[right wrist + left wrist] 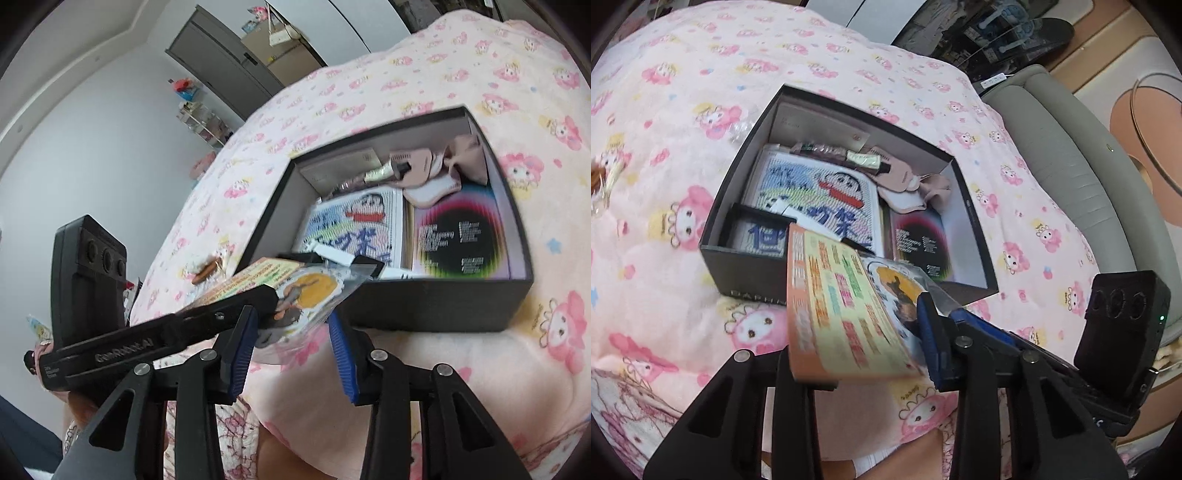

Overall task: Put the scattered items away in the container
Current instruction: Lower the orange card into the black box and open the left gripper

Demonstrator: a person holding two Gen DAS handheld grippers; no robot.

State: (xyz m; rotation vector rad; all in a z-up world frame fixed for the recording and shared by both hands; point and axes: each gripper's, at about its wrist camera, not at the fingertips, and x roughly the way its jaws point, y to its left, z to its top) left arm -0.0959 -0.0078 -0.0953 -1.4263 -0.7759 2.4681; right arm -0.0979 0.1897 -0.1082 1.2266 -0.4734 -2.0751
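Two tongs (291, 332) flank the booklet (842, 306) beside the box (746, 258).

Left tool (864, 354) clamping colourful packet (842, 306), held just above black box (746, 258), pink bed (683, 110) beneath

I see the bed (683, 92) under a pink cartoon blanket (424, 66); black box (746, 258) and small brown trinket (207, 273) lie on it.
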